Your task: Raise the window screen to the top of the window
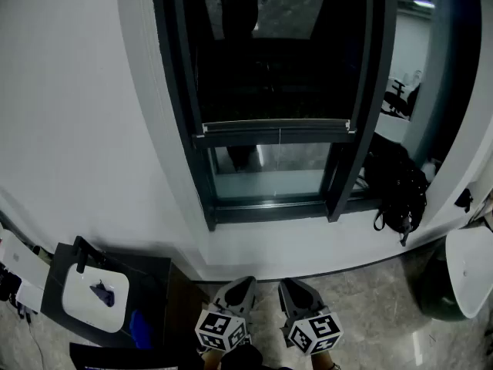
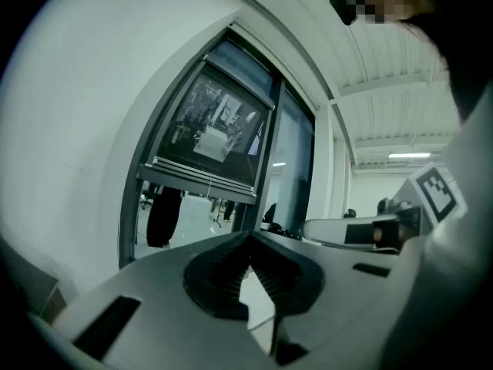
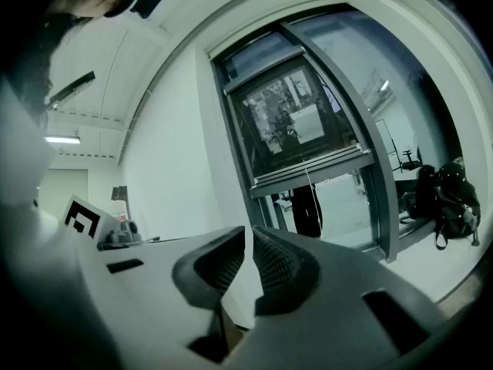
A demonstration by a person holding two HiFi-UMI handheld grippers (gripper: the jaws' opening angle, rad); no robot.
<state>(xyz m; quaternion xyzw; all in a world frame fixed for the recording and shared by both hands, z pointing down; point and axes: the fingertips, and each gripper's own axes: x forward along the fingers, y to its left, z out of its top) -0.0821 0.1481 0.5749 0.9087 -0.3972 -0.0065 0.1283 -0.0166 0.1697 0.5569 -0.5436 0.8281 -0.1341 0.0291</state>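
One big window point(image 1: 176, 60) sits in the white wall. Its screen point(image 1: 273, 75) is down low, with the bottom bar point(image 1: 273, 127) just above a strip of bare glass. A black bag point(image 1: 397, 183) is on the sill, right side. The left gripper point(image 1: 240, 287) and right gripper point(image 1: 295, 288) are near the floor, well apart from the screen, fingers together on nothing.

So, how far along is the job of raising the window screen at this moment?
Nothing looks done yet: the screen's bottom bar sits low in the window frame, with a strip of clear glass below. In hand, nothing: the left gripper and the right gripper are held back from the window, fingers together and empty. Left: reach the bar and lift it to the top.
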